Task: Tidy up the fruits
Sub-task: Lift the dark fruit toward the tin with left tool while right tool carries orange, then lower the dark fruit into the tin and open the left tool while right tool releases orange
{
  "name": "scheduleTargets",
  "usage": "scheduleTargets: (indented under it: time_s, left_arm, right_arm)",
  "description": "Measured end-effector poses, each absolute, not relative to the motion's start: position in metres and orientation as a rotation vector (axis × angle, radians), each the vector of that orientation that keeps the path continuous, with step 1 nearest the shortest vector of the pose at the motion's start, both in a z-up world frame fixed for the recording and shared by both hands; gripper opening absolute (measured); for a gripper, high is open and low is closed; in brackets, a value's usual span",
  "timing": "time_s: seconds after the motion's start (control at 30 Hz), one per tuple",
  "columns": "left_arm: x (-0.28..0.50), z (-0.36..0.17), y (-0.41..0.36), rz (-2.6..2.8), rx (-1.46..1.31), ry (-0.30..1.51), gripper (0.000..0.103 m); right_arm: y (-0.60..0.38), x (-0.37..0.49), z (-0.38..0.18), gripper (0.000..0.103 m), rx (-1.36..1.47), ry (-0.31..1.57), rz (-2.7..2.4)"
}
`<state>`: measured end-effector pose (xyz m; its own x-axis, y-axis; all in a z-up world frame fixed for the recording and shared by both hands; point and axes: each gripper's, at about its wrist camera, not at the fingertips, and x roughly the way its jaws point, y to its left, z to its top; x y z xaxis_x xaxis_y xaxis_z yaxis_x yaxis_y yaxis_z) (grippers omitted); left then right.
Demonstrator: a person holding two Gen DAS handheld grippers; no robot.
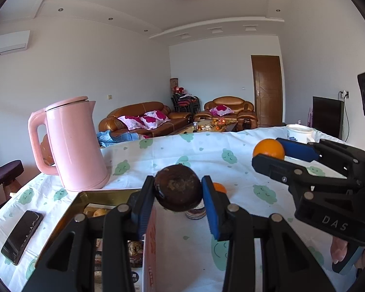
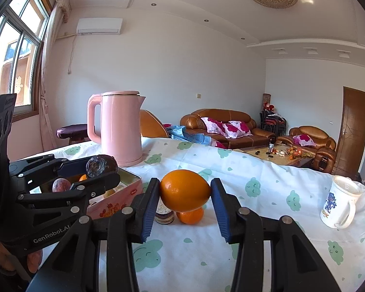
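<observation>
You are working over a surface [image 2: 255, 170] draped in a white cloth printed with green clouds, a living room with brown sofas behind it. Your left gripper [image 1: 177, 192] has its fingers [image 1: 213, 209] clamped on a dark brown, wrinkled fruit [image 1: 177, 189], held in the air above the near edge of the pink tin box [image 2: 131, 182]. Your right gripper [image 2: 185, 194] has its fingers [image 2: 148, 204] pressed against both sides of a large orange [image 2: 185, 193], also lifted off the cloth. Directly below that orange, a smaller orange [image 2: 191, 215] sits on the cloth, just beside a small jar [image 2: 164, 215]. The box holds a purple fruit [image 2: 60, 185] and an orange piece. A pink kettle [image 2: 120, 126] stands behind the box, a white mug [image 2: 339, 204] well off to the right, and a phone [image 1: 22, 236] lies left of the box.
</observation>
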<state>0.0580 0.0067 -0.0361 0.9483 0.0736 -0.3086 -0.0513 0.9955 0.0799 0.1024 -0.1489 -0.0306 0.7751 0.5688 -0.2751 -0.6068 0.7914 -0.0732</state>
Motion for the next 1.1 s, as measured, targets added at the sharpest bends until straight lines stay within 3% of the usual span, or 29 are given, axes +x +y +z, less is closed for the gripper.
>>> scheduleTargets:
  time_s: [1.1]
  left_arm:
    - [0.044, -0.037, 0.087, 0.220, 0.011, 0.354, 0.040]
  right_arm:
    - [-0.054, 0.091, -0.025, 0.045, -0.272, 0.248, 0.794]
